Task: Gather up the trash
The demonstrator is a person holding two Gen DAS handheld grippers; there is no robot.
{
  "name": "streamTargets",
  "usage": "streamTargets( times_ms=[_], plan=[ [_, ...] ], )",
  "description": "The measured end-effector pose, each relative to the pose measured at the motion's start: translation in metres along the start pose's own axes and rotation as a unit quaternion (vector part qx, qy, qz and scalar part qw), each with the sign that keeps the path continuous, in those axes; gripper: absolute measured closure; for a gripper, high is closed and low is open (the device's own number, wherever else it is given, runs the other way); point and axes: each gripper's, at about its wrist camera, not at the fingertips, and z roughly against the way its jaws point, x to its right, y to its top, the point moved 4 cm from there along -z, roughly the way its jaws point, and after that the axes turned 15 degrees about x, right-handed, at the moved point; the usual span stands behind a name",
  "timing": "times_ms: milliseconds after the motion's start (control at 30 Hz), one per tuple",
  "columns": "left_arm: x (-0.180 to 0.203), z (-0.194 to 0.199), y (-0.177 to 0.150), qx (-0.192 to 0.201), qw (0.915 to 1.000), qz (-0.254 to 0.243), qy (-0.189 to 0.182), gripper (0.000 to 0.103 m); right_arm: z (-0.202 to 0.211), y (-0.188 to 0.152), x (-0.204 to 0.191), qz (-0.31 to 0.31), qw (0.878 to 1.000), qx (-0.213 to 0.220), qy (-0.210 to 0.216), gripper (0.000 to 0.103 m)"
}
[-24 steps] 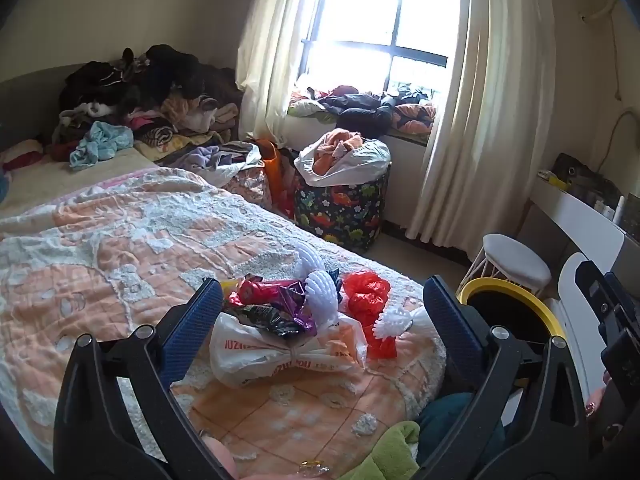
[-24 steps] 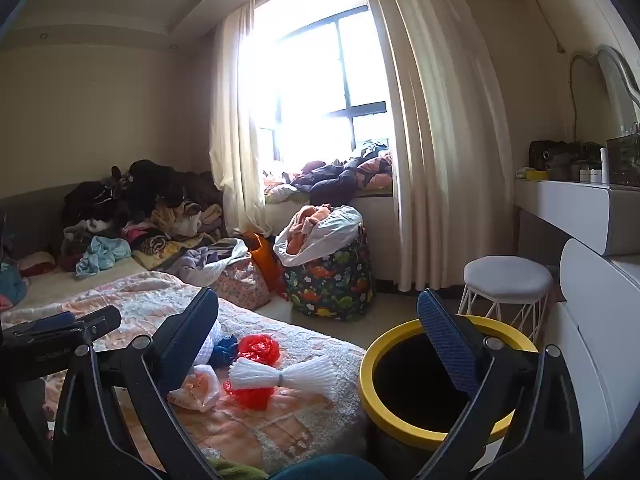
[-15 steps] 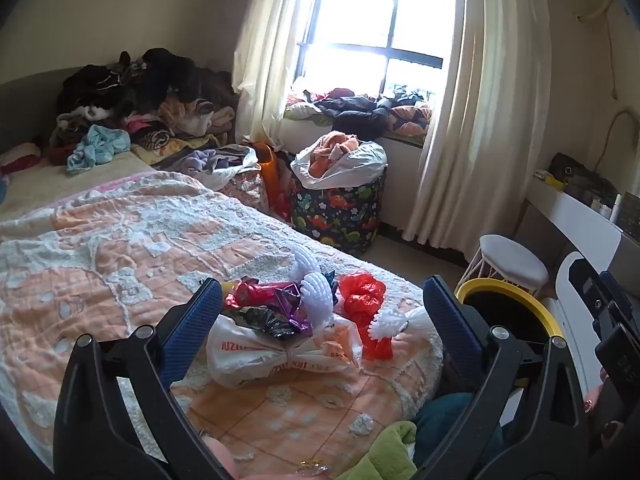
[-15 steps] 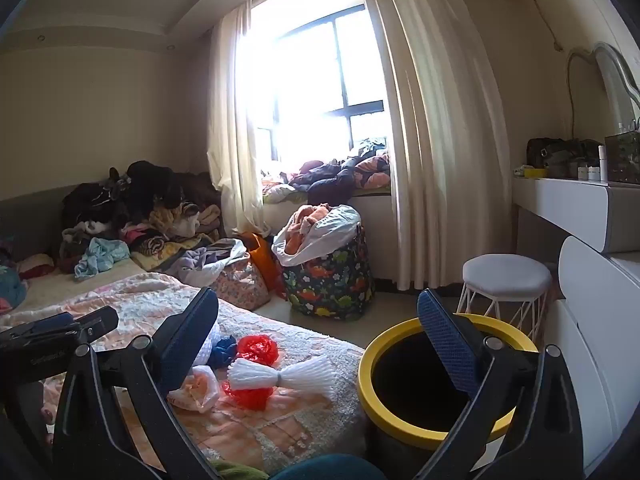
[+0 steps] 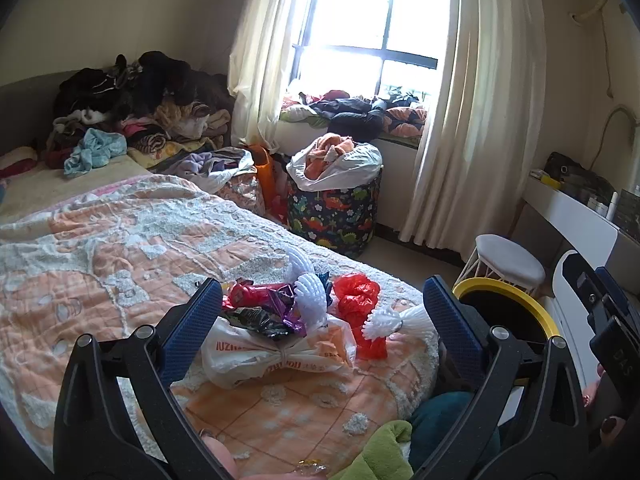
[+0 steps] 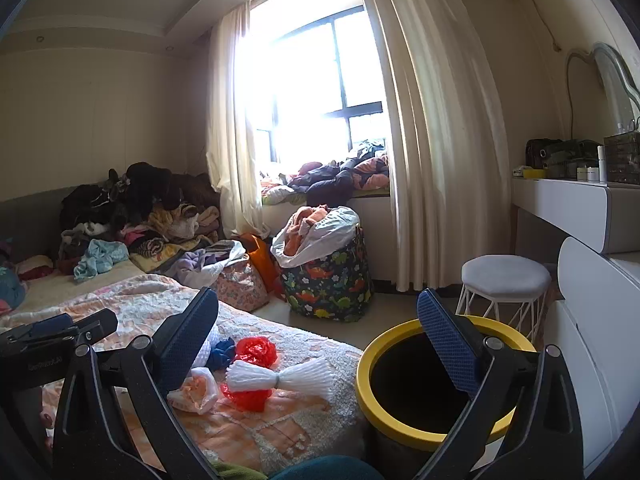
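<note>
Hovering over the near corner of the bed (image 5: 120, 248), the left hand-held gripper (image 5: 322, 312) has its jaws spread wide and holds nothing. Framed between its blue pads lies the trash heap: a tied white plastic bag (image 5: 272, 354) with orange lettering nearest the jaws, dark and purple wrappers (image 5: 268, 312) on top of it, a white foam net (image 5: 310, 300) behind those, and a crumpled red plastic bag (image 5: 358, 300) to the right, with a tied white foam bundle (image 5: 394, 318) just beside the right pad. None of it touches the pads.

The right hand-held gripper (image 6: 320, 332) is likewise released and empty. It points at the gap between the bed corner and the yellow-rimmed bin (image 6: 404, 428); its left pad stands over the trash, its right pad over the bin's mouth. From this view the white foam bundle (image 6: 280, 378) lies across the red bag (image 6: 256, 350), near the mattress edge closest to the bin.

The bin stands on the floor against the bed corner; its inside is dark and what it holds cannot be told. Farther off, below the window, a dinosaur-print basket (image 6: 328, 280) lined with a white bag is stuffed with orange and pink clothes. A white stool (image 6: 504, 280) stands behind the bin.
</note>
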Motion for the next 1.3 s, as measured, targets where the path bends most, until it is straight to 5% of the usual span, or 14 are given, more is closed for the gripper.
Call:
streamTargets(
  times_ms=[1300],
  plan=[
    [0.0042,0.0028,0.0029,0.003,1.0000,0.001,-0.003,0.011,0.0012,0.0021,0.0024,-0.004,1.000,0.003,0.000,0.006]
  ],
)
